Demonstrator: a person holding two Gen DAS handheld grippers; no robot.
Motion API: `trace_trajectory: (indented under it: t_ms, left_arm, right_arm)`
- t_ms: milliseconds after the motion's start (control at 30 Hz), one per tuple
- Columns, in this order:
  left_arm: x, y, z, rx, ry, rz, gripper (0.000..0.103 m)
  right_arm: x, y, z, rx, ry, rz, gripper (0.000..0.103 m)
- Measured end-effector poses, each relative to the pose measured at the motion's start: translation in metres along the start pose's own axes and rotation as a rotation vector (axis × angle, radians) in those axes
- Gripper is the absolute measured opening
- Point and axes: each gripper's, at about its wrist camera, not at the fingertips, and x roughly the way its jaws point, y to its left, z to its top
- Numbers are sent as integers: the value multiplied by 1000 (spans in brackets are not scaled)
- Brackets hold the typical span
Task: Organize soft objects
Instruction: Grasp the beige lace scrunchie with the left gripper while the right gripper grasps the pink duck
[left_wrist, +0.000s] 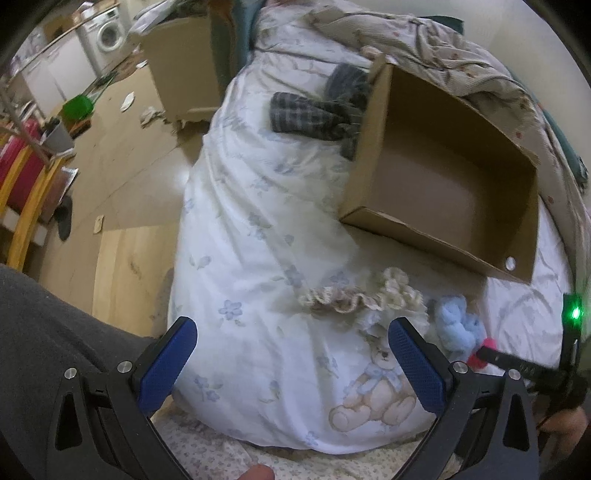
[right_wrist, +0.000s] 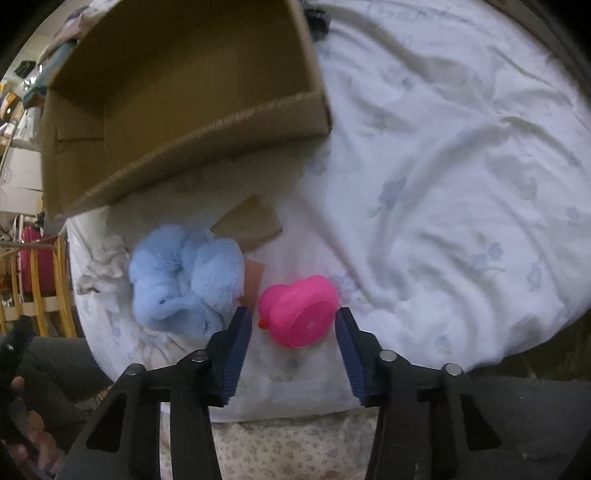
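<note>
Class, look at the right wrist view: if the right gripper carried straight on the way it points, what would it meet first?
Most likely the pink rubber duck, lying on the bedsheet between the right gripper's open fingers; depth is hard to judge.

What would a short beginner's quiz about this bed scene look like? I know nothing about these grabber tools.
1. True or false: the cardboard box already holds a toy.
2. What lies between the right gripper's fingers? A) pink rubber duck B) blue plush toy C) plaid cloth
3. Fill in: the left gripper hangs over the ___ bear printed on the duvet.

Key
1. False: its inside looks bare.
2. A: the pink rubber duck sits there, pads not yet pressing on it; the blue plush toy lies beside it and the plaid cloth behind the box.
3. teddy.
</note>
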Motion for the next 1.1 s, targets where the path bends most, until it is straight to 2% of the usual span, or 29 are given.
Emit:
trace_trajectory:
  t_ms: [167,233,300,400,433,467,533,567,633,767,800,833,867,900,933,967,1000,1100]
  left_arm:
    - [9,8,12,-47,34,9,103]
    - [12,7,18,-57,50,0,101]
    - [16,5,24,-56,62,-19,88]
    - [24,-1,33,-46,94,-46,84]
    - [29,-4,35,-40,114,-56,84]
    - [36,-8,38,-33,137,-59,82]
    - [52,-15,40,-20,177,-59,82]
    - [60,-17,41,-20,197,-50,80]
    - [77,-20,40,-36,240,-60,77]
    - [102,-22,35,-49,296,-52,77]
    - [108,-22,34,-51,312,-56,77]
    - [116,-24,33,-52,331,-65,77]
    - [119,-24,32,-54,334,-72,70]
    - [121,-26,32,-53,336,-81,56]
    - [125,-27,33,-50,343,-94,48]
    - [126,-27,34,-48,347,-100,34]
    - [127,-27,35,-45,349,-105,20]
    - [122,-22,39,-51,324,-122,11]
  right_arm:
    - [9,6,5,-15,-5,-16,46]
    - [2,5,6,-22,-31,-11,38]
    - [-13,3,6,-22,-80,0,33]
    - [-40,-2,3,3,-179,53,30]
    - [-49,-3,2,7,-216,78,14]
    - [-57,-3,2,3,-246,91,5]
    - [-72,-6,1,8,-305,142,2]
    - [-74,-3,1,4,-317,138,2]
    - [-74,-4,8,-2,-305,140,2]
    - [-58,-19,10,51,-209,137,2]
    - [-54,-21,10,61,-197,113,6]
    - [-49,-23,10,67,-178,94,15]
    - [-42,-25,9,74,-154,97,22]
    - [-34,-26,10,90,-119,126,34]
    - [-27,-28,9,106,-91,150,48]
    - [-19,-28,11,121,-55,164,54]
    - [-12,-27,11,125,-33,164,55]
    - [0,-27,14,125,4,165,55]
